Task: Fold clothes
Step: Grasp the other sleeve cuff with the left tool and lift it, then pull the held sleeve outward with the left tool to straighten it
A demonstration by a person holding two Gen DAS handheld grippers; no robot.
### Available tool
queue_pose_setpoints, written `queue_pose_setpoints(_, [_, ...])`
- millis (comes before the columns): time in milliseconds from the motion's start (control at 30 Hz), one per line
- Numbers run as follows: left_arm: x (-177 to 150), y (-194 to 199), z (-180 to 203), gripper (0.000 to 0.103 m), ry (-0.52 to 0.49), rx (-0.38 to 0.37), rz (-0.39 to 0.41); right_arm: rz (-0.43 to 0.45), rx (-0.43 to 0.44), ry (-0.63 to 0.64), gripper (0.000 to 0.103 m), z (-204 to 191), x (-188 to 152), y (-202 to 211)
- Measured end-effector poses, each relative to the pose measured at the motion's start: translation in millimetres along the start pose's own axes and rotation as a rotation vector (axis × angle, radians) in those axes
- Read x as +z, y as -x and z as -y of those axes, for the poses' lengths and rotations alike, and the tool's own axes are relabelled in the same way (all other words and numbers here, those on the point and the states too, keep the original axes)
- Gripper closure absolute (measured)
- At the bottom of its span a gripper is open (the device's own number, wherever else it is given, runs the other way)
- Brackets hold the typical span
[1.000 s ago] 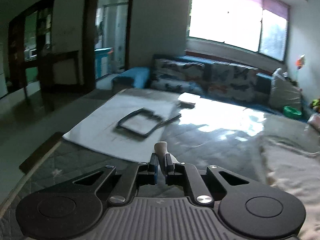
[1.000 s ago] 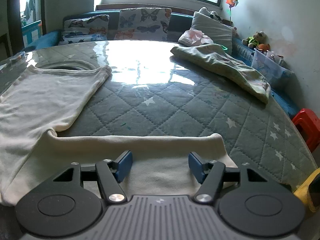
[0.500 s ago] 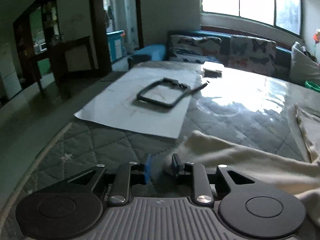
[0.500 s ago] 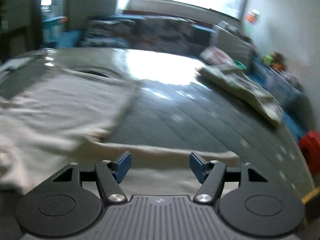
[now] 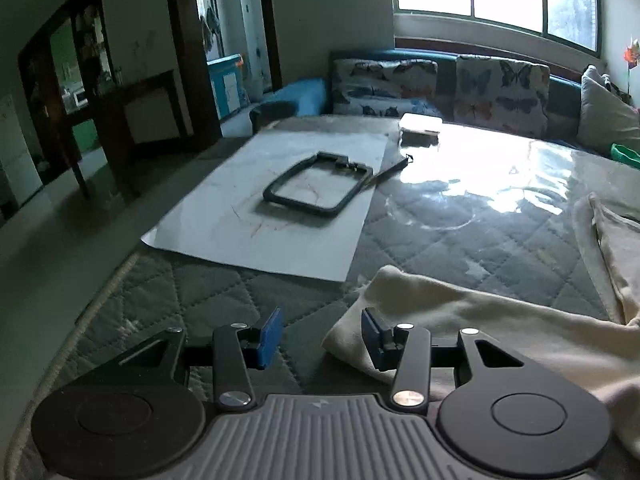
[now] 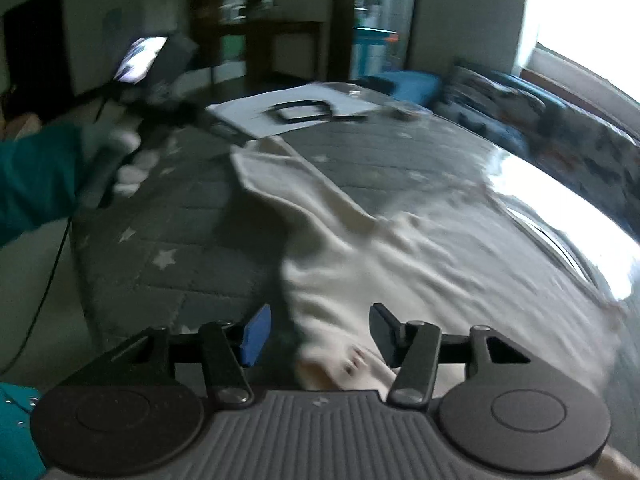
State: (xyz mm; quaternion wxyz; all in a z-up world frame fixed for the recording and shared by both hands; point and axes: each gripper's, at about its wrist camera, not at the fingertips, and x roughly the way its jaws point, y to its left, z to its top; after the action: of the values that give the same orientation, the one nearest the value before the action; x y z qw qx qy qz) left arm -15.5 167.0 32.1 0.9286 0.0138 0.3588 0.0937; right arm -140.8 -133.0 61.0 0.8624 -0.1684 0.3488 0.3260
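Since a second ago the left hand-held gripper (image 5: 320, 336) has let go of the cream-coloured cotton garment (image 5: 460, 312): its blue pads, then pinched on a tuft of cloth, now stand apart and are opening, with the sleeve end lying just beside the right-hand pad and only quilt between them. Over the same second the right hand-held gripper (image 6: 316, 334) has swung round from the far side of the garment to look across it toward the doorway; its view is blurred. Its jaws are spread but closing, with a bunched edge of the cream garment (image 6: 400, 248) lying between the pads; whether the pads touch the cloth cannot be told. The garment lies spread on the grey quilted star-patterned bed cover (image 5: 208, 300), one sleeve stretched toward a white paper sheet (image 5: 280, 208) that carries a dark rounded rectangular frame (image 5: 316, 184). In the right view a teal sleeve (image 6: 36, 184) and a white-gloved hand (image 6: 128, 160) hold the left tool over the bed's near corner.
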Motion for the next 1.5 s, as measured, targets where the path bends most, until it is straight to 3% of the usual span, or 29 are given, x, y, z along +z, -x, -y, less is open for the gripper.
queue_pose_setpoints(67, [-1.4,-2.5,1.2,0.056,-0.009,-0.01,-0.006,-0.018,0.015,0.016,0.053,-6.7,6.1,-17.3])
queue_pose_setpoints(133, [-2.4,-2.3,3.3,0.062,-0.025,-0.022,0.001,-0.035,0.006,0.026,0.055,-10.4,8.9,-31.1])
queue_pose_setpoints(200, [-3.4,-2.0,5.7,0.08,-0.04,-0.043,0.006,-0.05,0.0,0.01,0.061,-11.2,8.3,-40.2])
queue_pose_setpoints(233, [-3.9,-1.9,8.2,0.084,-0.055,-0.044,0.012,-0.058,-0.004,0.002,0.067,-11.5,7.9,-44.8])
queue_pose_setpoints(300, [-4.0,-1.9,14.1,0.096,-0.09,-0.03,0.027,-0.062,-0.012,-0.006,0.07,-12.0,6.8,-49.7])
queue_pose_setpoints(333, [-3.1,-2.3,16.0,0.096,-0.1,-0.023,0.032,-0.059,-0.018,-0.005,0.078,-12.2,6.0,-50.2])
queue_pose_setpoints(467, [2.3,-7.4,17.2,0.098,-0.116,0.01,0.045,-0.054,0.004,-0.012,0.095,-12.5,4.8,-44.2])
queue_pose_setpoints(667, [3.7,-16.8,16.6,0.098,-0.141,0.071,0.051,-0.074,0.06,-0.001,0.094,-15.7,0.9,-42.0])
queue_pose_setpoints(700, [3.6,-17.2,16.8,0.098,-0.146,0.079,0.053,-0.07,0.062,0.013,0.092,-18.4,-0.8,-42.6])
queue_pose_setpoints(800, [3.8,-18.4,15.5,0.097,-0.148,0.087,0.048,-0.056,0.081,0.021,0.073,-24.3,-2.5,-34.8])
queue_pose_setpoints(933, [5.7,-18.0,9.5,0.093,-0.121,0.077,0.035,0.001,0.116,-0.069,0.072,-12.3,-2.8,-5.0])
queue_pose_setpoints(1067, [6.5,-8.7,2.7,0.08,-0.083,0.053,0.039,0.026,0.043,-0.17,0.065,22.1,-12.5,21.6])
queue_pose_setpoints(1167, [5.9,5.6,2.9,0.073,-0.077,0.009,0.052,-0.008,-0.027,-0.229,0.062,47.4,-26.7,30.6])
queue_pose_setpoints(1267, [2.8,23.8,10.3,0.072,-0.086,-0.059,0.065,-0.04,-0.042,-0.29,0.061,63.3,-41.7,35.1])
queue_pose_setpoints(1433, [-6.0,56.9,40.7,0.072,-0.135,-0.183,0.08,-0.066,-0.043,-0.309,0.062,61.0,-61.7,35.0])
queue_pose_setpoints(1500, [-9.5,70.8,57.3,0.063,-0.159,-0.24,0.088,-0.068,-0.042,-0.297,0.061,54.5,-66.1,35.6])
